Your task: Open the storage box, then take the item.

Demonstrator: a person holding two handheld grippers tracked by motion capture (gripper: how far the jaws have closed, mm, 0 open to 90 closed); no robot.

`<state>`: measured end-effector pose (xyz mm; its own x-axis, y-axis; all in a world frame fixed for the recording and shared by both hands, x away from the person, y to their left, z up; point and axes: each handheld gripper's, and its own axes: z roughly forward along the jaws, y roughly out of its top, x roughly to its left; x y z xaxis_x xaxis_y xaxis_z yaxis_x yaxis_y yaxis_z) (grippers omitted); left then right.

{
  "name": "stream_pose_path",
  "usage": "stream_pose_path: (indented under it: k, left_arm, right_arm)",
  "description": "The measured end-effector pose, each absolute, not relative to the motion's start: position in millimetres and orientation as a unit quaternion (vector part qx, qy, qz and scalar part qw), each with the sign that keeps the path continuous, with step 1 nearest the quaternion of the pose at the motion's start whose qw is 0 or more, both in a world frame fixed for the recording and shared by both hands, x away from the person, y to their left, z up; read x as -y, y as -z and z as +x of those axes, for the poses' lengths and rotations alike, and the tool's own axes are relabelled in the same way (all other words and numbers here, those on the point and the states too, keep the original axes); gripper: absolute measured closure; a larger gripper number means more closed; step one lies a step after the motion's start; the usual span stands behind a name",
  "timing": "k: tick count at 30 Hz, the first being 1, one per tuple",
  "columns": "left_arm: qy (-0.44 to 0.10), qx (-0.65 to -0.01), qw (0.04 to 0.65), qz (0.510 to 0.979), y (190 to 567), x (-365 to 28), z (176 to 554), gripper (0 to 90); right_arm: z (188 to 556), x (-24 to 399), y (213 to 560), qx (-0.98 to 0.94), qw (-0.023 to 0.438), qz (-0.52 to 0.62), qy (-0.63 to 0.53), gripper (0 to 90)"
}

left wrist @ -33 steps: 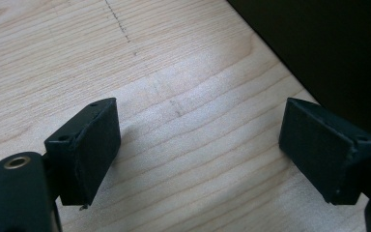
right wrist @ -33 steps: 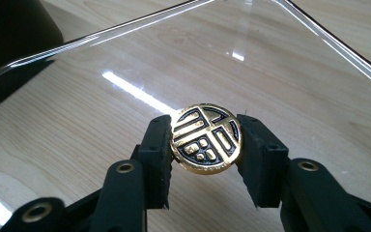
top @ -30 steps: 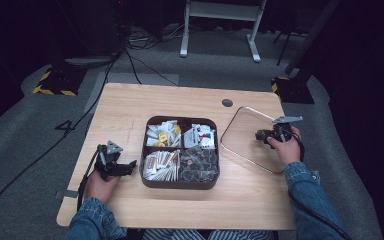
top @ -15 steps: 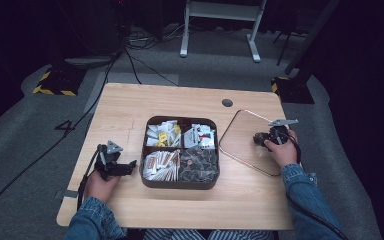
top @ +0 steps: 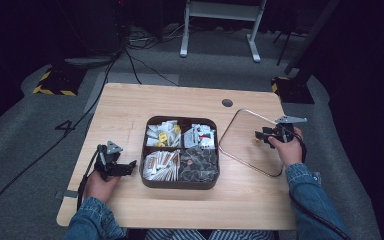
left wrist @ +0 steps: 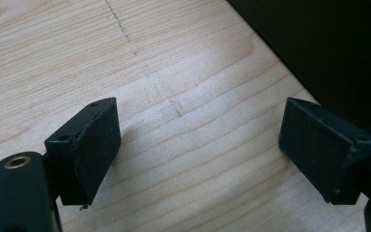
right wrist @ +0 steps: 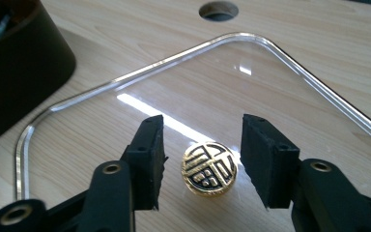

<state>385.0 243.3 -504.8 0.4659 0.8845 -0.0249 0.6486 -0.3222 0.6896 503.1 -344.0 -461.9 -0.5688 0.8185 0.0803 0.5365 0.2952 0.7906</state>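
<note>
A clear lid (top: 245,150) with a gold knob (top: 254,141) lies flat on the table, right of a dark four-compartment tray (top: 180,184). My right gripper (top: 261,137) is at the knob. In the right gripper view the knob (right wrist: 209,167) sits between the jaws of the right gripper (right wrist: 203,164), with a gap on each side. Those jaws have just been opening and no pad presses on it. Left of the tray, my left gripper (top: 130,167) rests on the table. It stands open (left wrist: 198,154) over bare wood.
The tray's compartments hold several packets and sachets. Its dark wall (right wrist: 19,72) lies just left of the lid's rim (right wrist: 125,79). A round cable hole (top: 227,103) is in the table behind the lid. The table's right edge is close to the right hand.
The right hand has barely shifted beside the knob, and the lid lies where it lay. The left hand and its gripper have not moved.
</note>
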Motion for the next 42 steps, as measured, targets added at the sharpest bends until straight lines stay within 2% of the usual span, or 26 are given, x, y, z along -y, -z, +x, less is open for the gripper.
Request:
stream_pose_path:
  k: [7, 16, 28, 42]
  left_arm:
    - [-0.182, -0.483, 0.324, 0.793, 505, -243, 385, 15.2]
    - [-0.182, -0.483, 0.324, 0.793, 505, -243, 385, 15.2]
    - [-0.182, -0.483, 0.324, 0.793, 505, -243, 385, 15.2]
    - [-0.184, -0.485, 0.323, 0.791, 505, -243, 384, 15.3]
  right_arm:
    - [493, 342, 446, -0.771, 0.179, 0.429, -0.435, 55.0]
    - [485, 331, 429, -0.761, 0.198, 0.401, -0.469, 53.0]
    - [478, 302, 405, -0.76, 0.155, 0.388, -0.498, 53.3]
    - [477, 226, 381, -0.798, 0.093, 0.329, -0.497, 55.8]
